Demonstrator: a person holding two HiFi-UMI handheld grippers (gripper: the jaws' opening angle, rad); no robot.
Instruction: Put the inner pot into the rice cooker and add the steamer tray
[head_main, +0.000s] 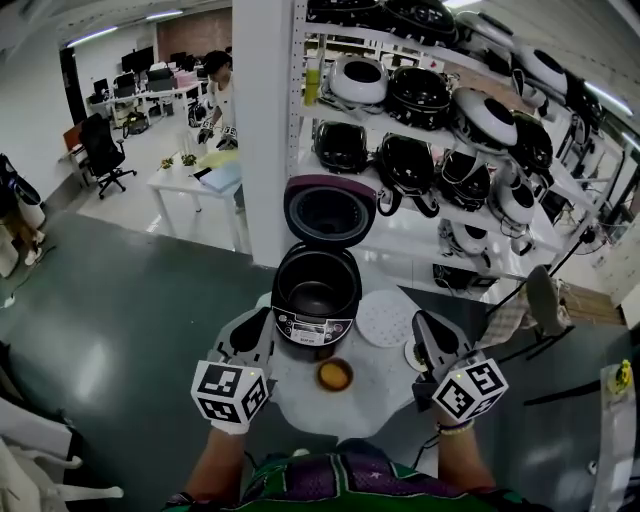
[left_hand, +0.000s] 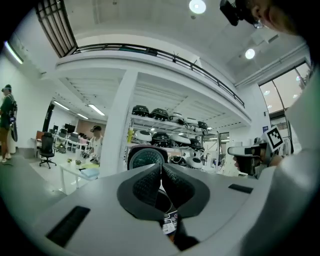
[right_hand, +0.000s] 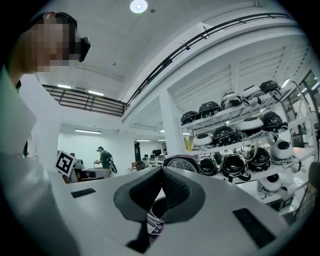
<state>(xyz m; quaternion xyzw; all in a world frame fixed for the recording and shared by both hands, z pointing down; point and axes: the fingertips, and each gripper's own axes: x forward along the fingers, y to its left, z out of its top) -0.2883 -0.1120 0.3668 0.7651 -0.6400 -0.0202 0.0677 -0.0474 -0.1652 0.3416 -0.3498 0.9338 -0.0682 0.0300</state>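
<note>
table (head_main: 375, 395) (round, white) | rice cooker (head_main: 316, 300) | steamer tray (head_main: 385, 318) | orange bowl (head_main: 334, 375)

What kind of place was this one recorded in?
Probably an open-plan lab or test workspace: shelving stacked with many rice cookers, office desks with monitors behind, and one open rice cooker on a white table.

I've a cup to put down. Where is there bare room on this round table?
Bare tabletop lies right of the small orange bowl, in front of the steamer tray, and along the near edge. The back is crowded: rice cooker and tray side by side.
</note>
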